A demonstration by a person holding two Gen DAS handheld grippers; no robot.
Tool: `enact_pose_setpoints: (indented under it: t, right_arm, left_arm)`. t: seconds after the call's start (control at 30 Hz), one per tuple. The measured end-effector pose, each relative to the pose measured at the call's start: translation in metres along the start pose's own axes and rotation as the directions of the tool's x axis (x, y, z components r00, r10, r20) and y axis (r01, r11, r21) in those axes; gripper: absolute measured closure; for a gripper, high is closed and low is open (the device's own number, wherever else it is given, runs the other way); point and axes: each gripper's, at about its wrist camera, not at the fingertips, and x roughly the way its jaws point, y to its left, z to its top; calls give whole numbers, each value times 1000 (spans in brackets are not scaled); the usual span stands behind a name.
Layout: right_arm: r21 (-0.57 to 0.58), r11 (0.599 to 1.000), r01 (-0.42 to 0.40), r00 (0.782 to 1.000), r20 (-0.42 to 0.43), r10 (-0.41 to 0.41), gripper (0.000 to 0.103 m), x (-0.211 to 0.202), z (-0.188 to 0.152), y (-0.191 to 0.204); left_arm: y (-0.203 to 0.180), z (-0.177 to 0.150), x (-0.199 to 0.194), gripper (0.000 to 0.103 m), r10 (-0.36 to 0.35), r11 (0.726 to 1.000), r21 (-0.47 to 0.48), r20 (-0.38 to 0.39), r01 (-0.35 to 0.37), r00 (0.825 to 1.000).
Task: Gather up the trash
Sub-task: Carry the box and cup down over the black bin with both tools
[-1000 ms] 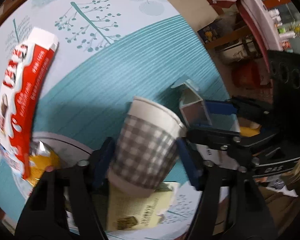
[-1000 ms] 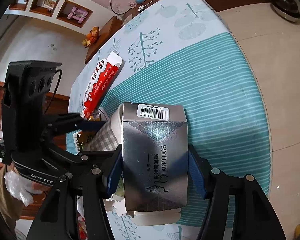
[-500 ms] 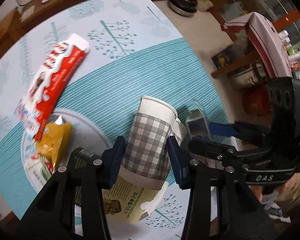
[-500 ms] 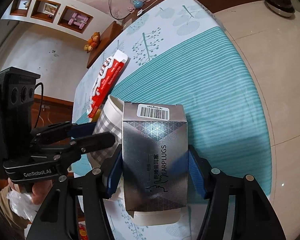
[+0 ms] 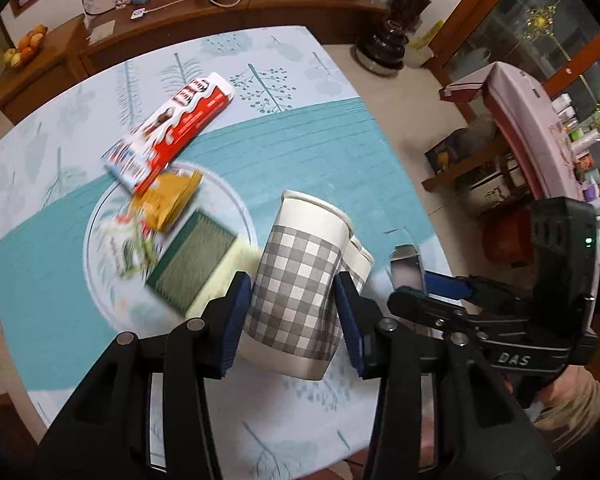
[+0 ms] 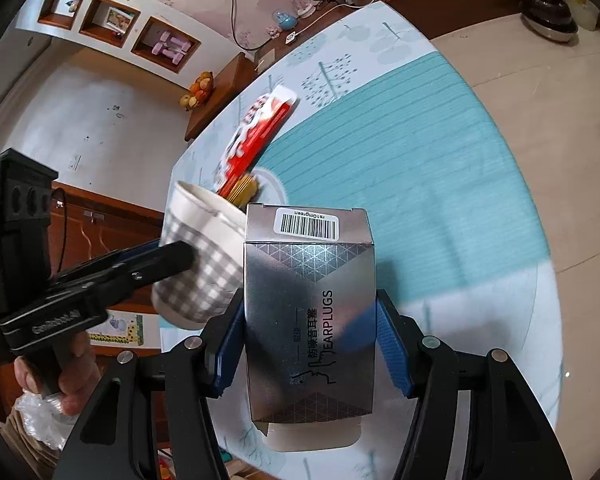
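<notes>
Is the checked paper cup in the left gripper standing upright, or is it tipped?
Tipped. The cup leans between the left gripper's fingers, its open rim slanting away from the camera, above the table.

Bright, motion-blurred, fisheye-warped edges

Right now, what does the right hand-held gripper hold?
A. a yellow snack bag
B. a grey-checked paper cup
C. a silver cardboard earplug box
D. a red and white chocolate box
C: the right hand-held gripper clamps the silver cardboard earplug box between its blue pads.
</notes>
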Motion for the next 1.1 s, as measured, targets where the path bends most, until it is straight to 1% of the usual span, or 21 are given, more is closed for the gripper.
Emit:
enact_pose_setpoints:
  t: [0.13, 0.33, 0.4, 0.47, 0.5, 0.57, 0.63, 0.7, 0.8, 0.87, 0.93, 0.97, 1.1]
  right_arm:
    - [11, 1000, 7, 999, 35, -7, 43, -12, -51, 22]
    - [77, 997, 22, 992, 126, -32, 43, -27, -155, 52]
    - [115, 993, 26, 988, 150, -43, 43, -29, -196, 60]
    - [147, 989, 21, 987, 157, -44, 43, -29, -227, 62]
    - [168, 986, 21, 987, 156, -48, 43, -28, -249, 65]
    - [191, 981, 28, 988, 145, -57, 43, -28, -278, 66]
    - [224, 974, 35, 989, 129, -65, 43, -28, -313, 68]
    - [252, 967, 41, 991, 111, -71, 43, -28, -344, 64]
    - [281, 958, 64, 993, 79, -90, 43, -26, -378, 51]
    - [306, 949, 77, 993, 58, -99, 43, -19, -393, 37]
    - [336, 938, 85, 993, 44, -106, 43, -14, -410, 19]
    - [347, 933, 91, 993, 38, -111, 43, -9, -417, 10]
    - [366, 923, 116, 992, -3, -124, 43, 24, -446, -28]
  left_arm:
    - [4, -51, -32, 63, -31, 999, 17, 23, 31, 999]
    - [11, -144, -67, 63, -66, 995, 79, 35, 64, 997]
    - [13, -173, -71, 63, -73, 993, 95, 17, 71, 997]
    - [16, -200, -73, 63, -82, 991, 105, -7, 83, 997]
    - [17, -215, -73, 63, -82, 990, 111, -21, 84, 996]
    - [17, -245, -75, 63, -74, 989, 128, -48, 79, 996]
    - [16, -267, -75, 63, -75, 987, 134, -77, 85, 994]
    - [14, -290, -75, 63, -74, 987, 133, -94, 86, 993]
    - [10, -322, -68, 63, -65, 990, 120, -118, 79, 991]
    - [5, -344, -58, 63, -57, 991, 110, -142, 73, 988]
    - [0, -358, -47, 63, -48, 992, 106, -156, 65, 987]
    - [-6, -371, -40, 63, -39, 992, 113, -160, 58, 986]
    - [-19, -404, -3, 63, -6, 990, 134, -173, 29, 985]
